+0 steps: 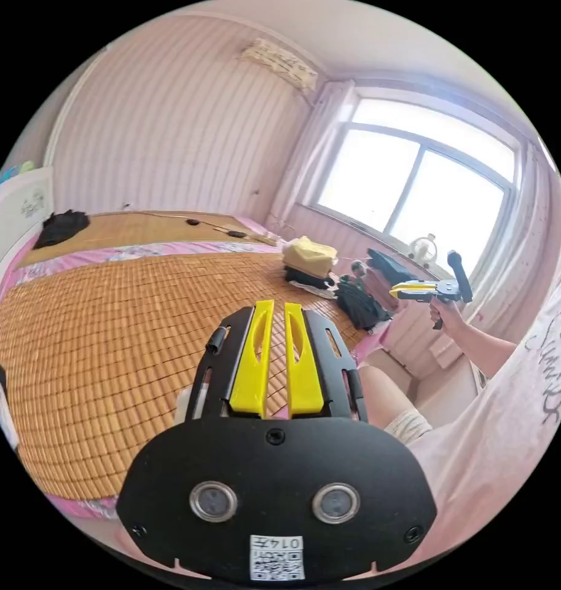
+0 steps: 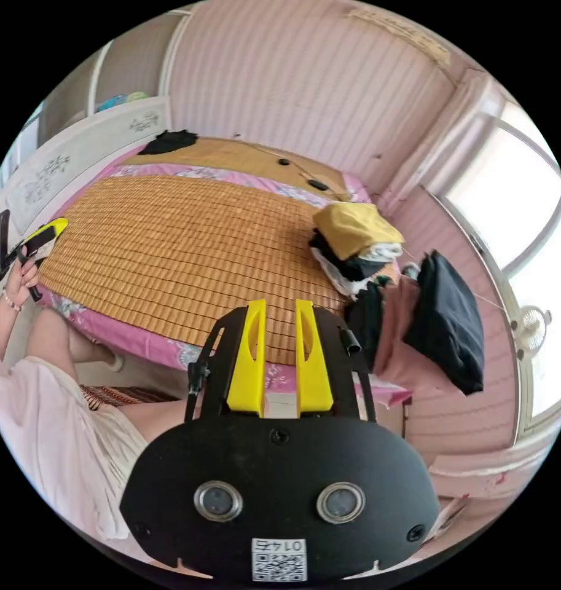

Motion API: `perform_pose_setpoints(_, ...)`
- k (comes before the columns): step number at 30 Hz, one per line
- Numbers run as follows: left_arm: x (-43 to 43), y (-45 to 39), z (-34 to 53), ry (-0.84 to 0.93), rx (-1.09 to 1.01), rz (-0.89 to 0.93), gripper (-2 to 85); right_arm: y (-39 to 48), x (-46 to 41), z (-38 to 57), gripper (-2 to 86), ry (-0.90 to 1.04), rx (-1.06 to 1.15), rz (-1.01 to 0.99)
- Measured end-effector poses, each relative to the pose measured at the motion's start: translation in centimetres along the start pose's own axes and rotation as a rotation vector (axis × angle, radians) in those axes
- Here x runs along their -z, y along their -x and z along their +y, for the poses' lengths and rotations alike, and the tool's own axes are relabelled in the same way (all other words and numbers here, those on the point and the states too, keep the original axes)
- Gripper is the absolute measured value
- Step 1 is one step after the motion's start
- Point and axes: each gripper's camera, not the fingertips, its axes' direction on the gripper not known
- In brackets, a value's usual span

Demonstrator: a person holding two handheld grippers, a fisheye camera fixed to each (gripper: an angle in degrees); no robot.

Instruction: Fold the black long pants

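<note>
Black long pants (image 2: 449, 319) look like the dark bundle draped over a pile of clothes just off the bed's far corner, hanging rumpled beside a pinkish garment (image 2: 398, 344); can't be fully sure that's them. Right gripper (image 2: 279, 307) and left gripper (image 1: 279, 310) both hover above the bamboo mat (image 2: 182, 246), jaws narrow, gripping nothing. Left gripper view catches the window (image 1: 415, 178) and small fan (image 1: 423, 249).
</note>
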Motion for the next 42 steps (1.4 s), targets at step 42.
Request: perform_pose_setpoints(42,15.3,1.8,-24.7,-0.327,0.052,-0.263,-1.0,-10.2,31.2,-16.7,0.3,-0.824,0.22,-0.94)
